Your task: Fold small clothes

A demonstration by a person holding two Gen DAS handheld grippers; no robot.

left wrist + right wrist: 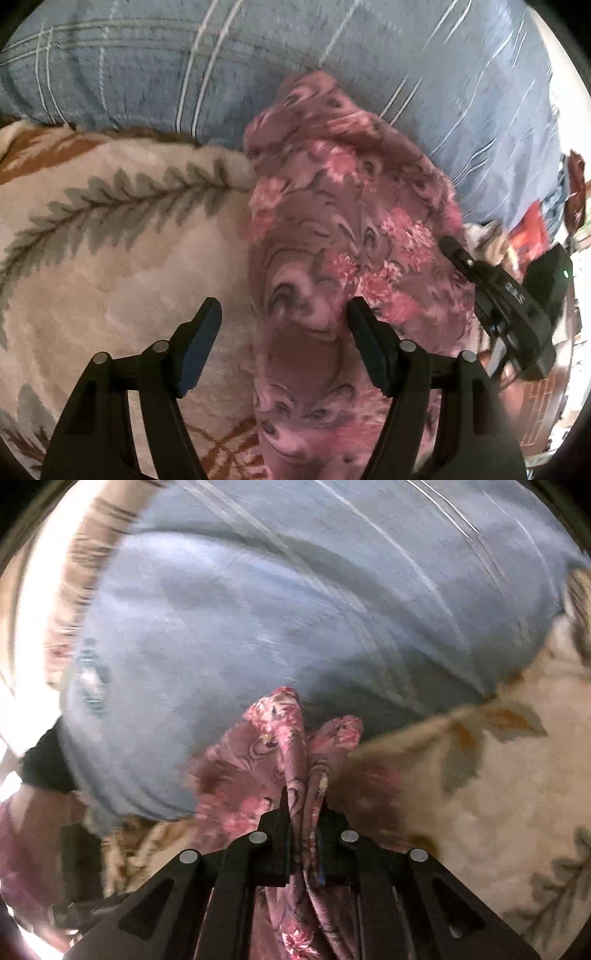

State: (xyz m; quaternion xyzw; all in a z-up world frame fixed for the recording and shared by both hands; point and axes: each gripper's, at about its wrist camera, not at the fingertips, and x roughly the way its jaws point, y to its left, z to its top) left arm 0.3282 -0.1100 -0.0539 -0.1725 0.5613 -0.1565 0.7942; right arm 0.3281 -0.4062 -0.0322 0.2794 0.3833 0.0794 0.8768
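Note:
A mauve garment with pink flower print [332,229] lies in a long heap on a cream blanket [110,258]. My left gripper [284,314] is open just above its left edge, one finger over the blanket and one over the cloth. My right gripper [304,805] is shut on a bunched fold of the same garment [291,731], which sticks up between the fingers. The right gripper also shows in the left wrist view [498,299] at the garment's right side. The right wrist view is motion-blurred.
A blue quilt with white stripes [258,66] is piled behind the garment and fills the back of the right wrist view [258,609]. The cream blanket has grey leaf and brown patterns. Cluttered items [532,225] lie at the far right.

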